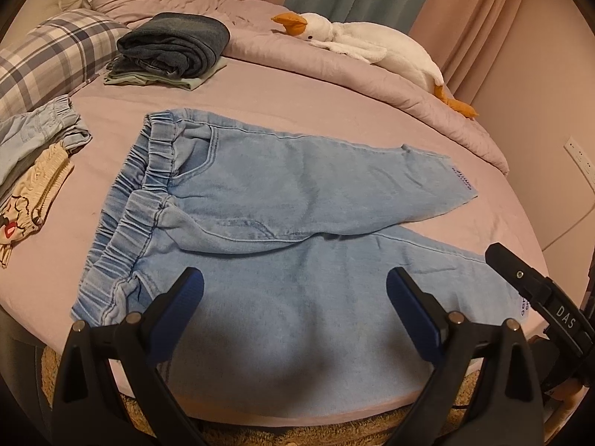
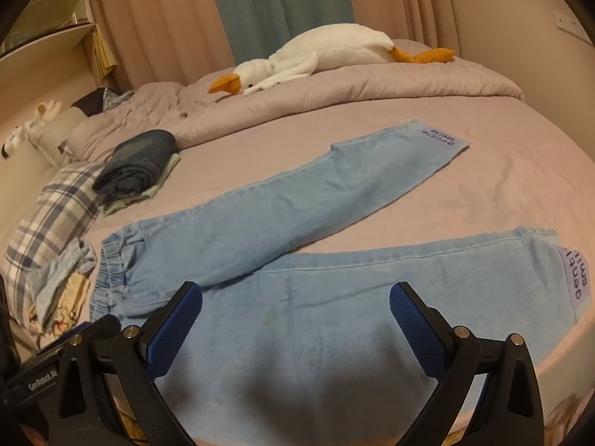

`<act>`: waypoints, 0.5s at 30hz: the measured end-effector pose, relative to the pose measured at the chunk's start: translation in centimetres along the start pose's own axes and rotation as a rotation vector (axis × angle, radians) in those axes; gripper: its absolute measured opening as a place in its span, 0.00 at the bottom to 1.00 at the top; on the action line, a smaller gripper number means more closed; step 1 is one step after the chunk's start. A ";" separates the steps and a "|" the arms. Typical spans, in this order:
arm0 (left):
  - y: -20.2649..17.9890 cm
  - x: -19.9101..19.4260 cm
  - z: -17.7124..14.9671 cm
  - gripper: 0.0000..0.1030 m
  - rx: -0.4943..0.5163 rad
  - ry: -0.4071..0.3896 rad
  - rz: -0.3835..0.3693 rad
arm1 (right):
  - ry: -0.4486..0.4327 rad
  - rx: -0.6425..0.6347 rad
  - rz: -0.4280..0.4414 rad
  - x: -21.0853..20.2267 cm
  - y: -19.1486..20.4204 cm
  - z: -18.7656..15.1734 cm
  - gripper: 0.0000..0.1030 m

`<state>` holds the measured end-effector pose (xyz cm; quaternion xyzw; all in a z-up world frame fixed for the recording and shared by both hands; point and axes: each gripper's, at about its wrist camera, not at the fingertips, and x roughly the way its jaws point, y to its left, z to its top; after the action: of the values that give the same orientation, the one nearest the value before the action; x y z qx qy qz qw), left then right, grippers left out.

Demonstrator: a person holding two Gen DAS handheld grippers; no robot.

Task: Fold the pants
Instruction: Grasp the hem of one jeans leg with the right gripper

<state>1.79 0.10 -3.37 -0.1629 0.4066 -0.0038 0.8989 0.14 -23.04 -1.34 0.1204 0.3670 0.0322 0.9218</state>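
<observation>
Light blue denim pants point(image 1: 282, 200) lie flat on the pink bed, elastic waistband at the left, two legs spread in a V toward the right. They also show in the right wrist view point(image 2: 297, 238), with printed cuff labels at the right. My left gripper point(image 1: 295, 297) is open and empty, hovering over the near leg by the bed's front edge. My right gripper point(image 2: 296, 308) is open and empty over the same near leg, further toward the cuff. The right gripper's body shows at the right of the left wrist view point(image 1: 535, 290).
A stack of folded dark clothes point(image 1: 174, 50) sits at the back left. Loose light garments point(image 1: 33, 156) lie at the left by a plaid pillow point(image 1: 48, 59). A white plush goose point(image 1: 357, 42) rests on the bunched duvet point(image 1: 334, 70) behind. A rug point(image 1: 334, 427) lies below the bed's front edge.
</observation>
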 end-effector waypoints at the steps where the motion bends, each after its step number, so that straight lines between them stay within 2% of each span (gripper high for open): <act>1: 0.0 0.1 0.1 0.95 -0.001 0.001 0.001 | 0.000 0.000 0.000 0.0 0.0 0.0 0.98; 5: 0.2 0.9 0.4 0.93 0.000 0.012 0.023 | 0.008 0.016 0.018 0.6 -0.1 0.6 0.98; 8: 0.9 1.3 0.6 0.93 -0.023 0.025 0.007 | 0.016 0.036 0.046 1.4 -0.3 1.6 0.98; 11: 1.4 1.8 0.8 0.92 -0.043 0.034 0.005 | 0.035 0.074 0.080 2.6 -0.8 3.4 0.98; 15: 2.0 2.5 1.1 0.90 -0.066 0.046 -0.002 | 0.069 0.159 0.082 5.3 -2.2 7.2 0.98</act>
<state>4.03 1.98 -5.14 -0.1928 0.4269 0.0049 0.8835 8.88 -25.82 -0.38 0.2068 0.3947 0.0446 0.8941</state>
